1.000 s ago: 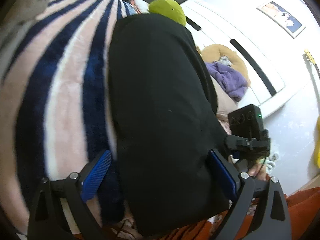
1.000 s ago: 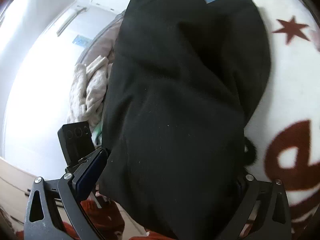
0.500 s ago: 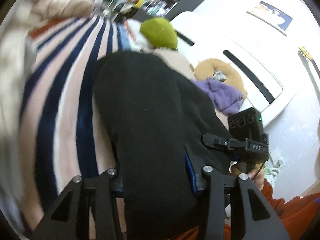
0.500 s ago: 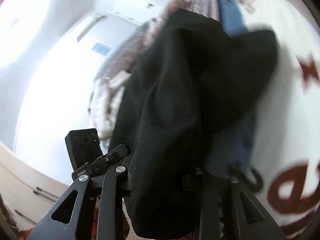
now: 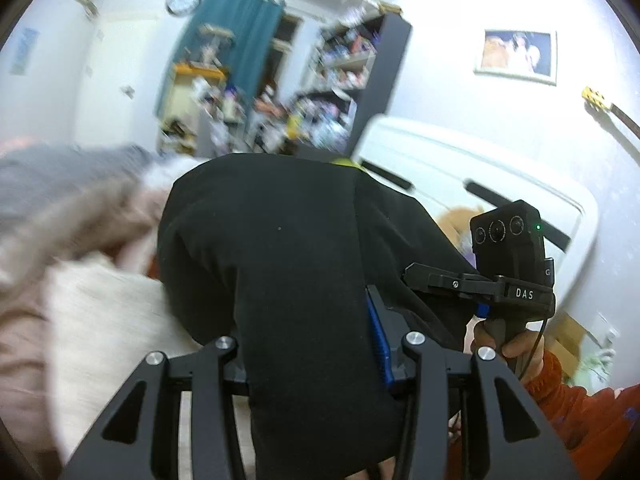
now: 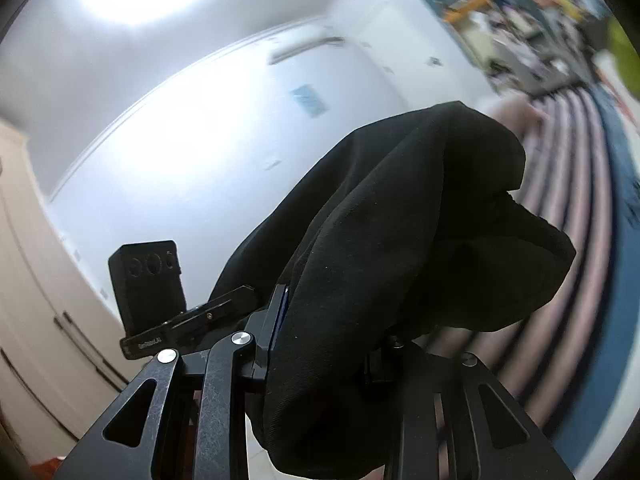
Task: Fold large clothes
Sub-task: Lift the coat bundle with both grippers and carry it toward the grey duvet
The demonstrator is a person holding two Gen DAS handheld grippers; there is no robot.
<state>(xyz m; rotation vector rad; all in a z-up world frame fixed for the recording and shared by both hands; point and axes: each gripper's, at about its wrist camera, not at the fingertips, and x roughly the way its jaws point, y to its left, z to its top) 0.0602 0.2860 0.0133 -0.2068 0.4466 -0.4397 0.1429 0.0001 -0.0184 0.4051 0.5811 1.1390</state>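
**Black garment clamped in both grippers, raised off the bed**

Seen gripped at two points: black garment (image 5: 280, 264), bunched thick between the jaws of the left gripper (image 5: 310, 354) and hanging forward in a heavy fold. Pinched firmly, with the blue pad (image 5: 378, 340) on the right-hand finger pressed against the cloth and the other finger hidden behind it. Jaws narrowed on the fabric, neither wide nor fully closed.

Same story in the right wrist view: garment (image 6: 400, 240) squeezed in the right gripper (image 6: 324, 354), jaws drawn close on a thick wad of cloth, left-hand pad flat against it. Draped up and over the fingers, then slumped in a rounded lobe toward the right edge of the view. Lower end of the cloth out of sight in both views.

Held above the bed, not lying on it. Striped blanket (image 6: 568, 208) visible past the garment's far side, blurred. Pale bedding (image 5: 100, 312) spread below and left of the cloth in the left view, also blurred.

Right gripper's body (image 5: 512, 264) caught just beside the garment's right edge in the left view, grasped by a hand (image 5: 508, 340) in an orange sleeve (image 5: 580, 404). Left gripper's body (image 6: 152, 280) likewise close on the left in the right view.

Behind: white headboard (image 5: 460, 168), cluttered shelves (image 5: 332, 92), teal curtain (image 5: 236, 36), wall clock (image 5: 183, 0), framed picture (image 5: 516, 56).
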